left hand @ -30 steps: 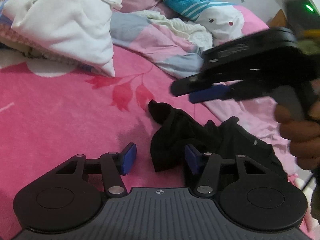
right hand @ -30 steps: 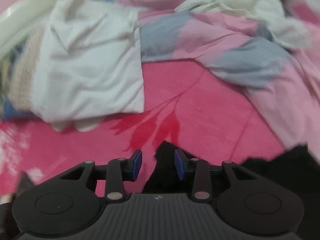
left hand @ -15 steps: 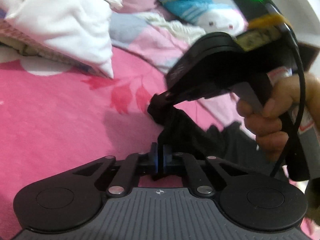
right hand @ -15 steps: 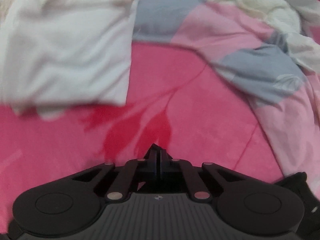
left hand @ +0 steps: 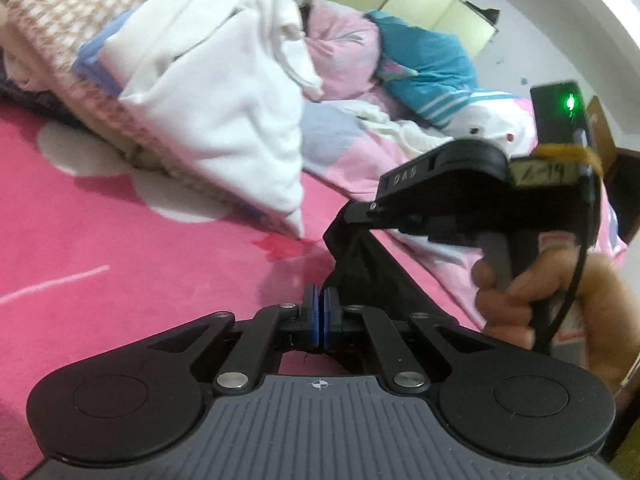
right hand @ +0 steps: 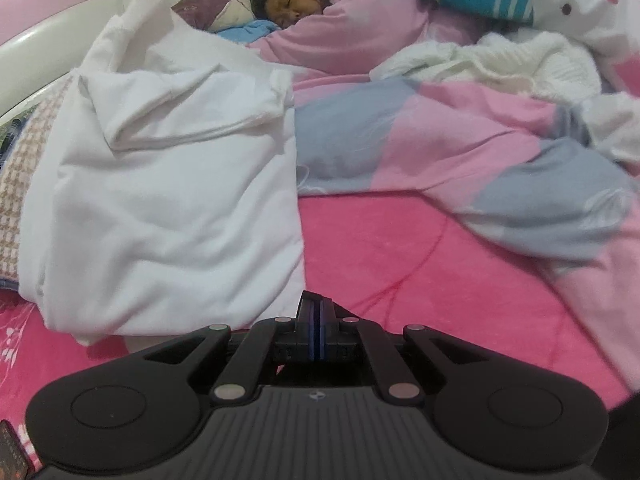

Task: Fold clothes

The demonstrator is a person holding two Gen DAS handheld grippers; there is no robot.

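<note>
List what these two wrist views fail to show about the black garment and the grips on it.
- Black garment, left wrist view: its lower part hidden behind the left gripper body; type unreadable.
- Right gripper, right wrist view: shut pads hide any pinched cloth; the garment sits below the body.
- Hand, left wrist view: cut off by the right edge.

Each camera sat low behind its own gripper, close over the pink bedspread [left hand: 120,240], angled down. The left view faced across towards the right gripper [left hand: 352,216]. Both views shared the white garment [right hand: 168,208] and pink-grey quilt [right hand: 460,140].
</note>
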